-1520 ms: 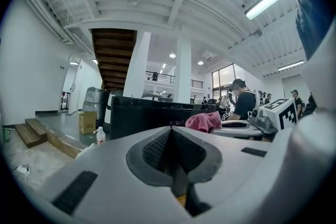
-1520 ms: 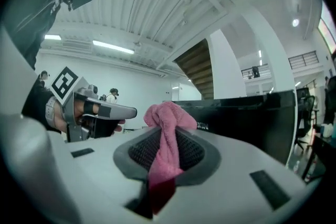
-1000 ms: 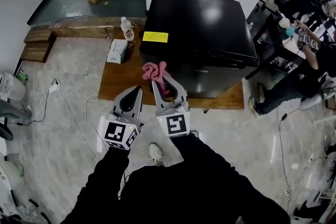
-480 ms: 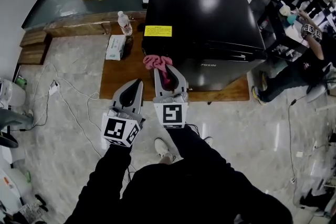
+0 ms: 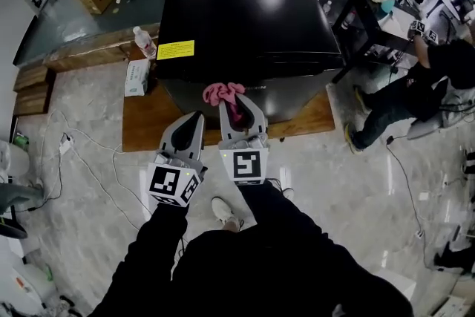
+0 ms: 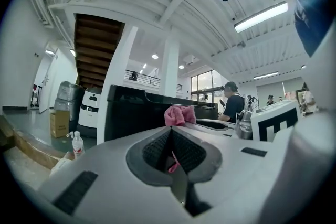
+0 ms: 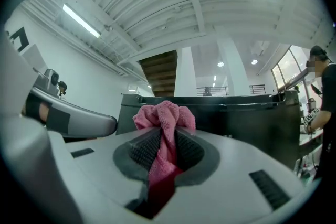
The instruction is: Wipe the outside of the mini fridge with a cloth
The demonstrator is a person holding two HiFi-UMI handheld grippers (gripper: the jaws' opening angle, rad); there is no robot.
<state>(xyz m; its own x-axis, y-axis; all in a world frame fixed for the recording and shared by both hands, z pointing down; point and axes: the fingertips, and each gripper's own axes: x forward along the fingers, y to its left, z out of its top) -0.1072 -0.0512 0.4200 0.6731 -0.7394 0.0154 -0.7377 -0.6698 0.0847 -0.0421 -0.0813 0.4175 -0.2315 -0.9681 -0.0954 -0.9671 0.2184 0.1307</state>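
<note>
Found the black mini fridge [image 5: 245,18] standing on a low wooden platform [image 5: 145,126], front face turned toward both grippers. Saw a seated person [image 5: 415,85] well apart at the right, partly dark and hard to make out.

Noted the right gripper [image 5: 239,106] just before the fridge's upper front edge, jaws clamped on a pink cloth [image 5: 223,93]. Saw that cloth pinched between the ribbed pads, bunched end bulging out past the tips toward the fridge, other end trailing back down the gap into shadow. Could not tell from any view whether the bunched end touched the fridge or stopped just short.

Noted the left gripper [image 5: 197,117] just beside the right one and a little farther back from the fridge, jaws pressed together with nothing plainly gripped. Made out only a thin pink sliver at the seam in the left gripper view, too small to identify.

Spotted a tissue pack [image 5: 137,76] and a water bottle [image 5: 145,43] on the platform left of the fridge, and a yellow label [image 5: 175,50] near the fridge's left front corner, print too small to read.
</note>
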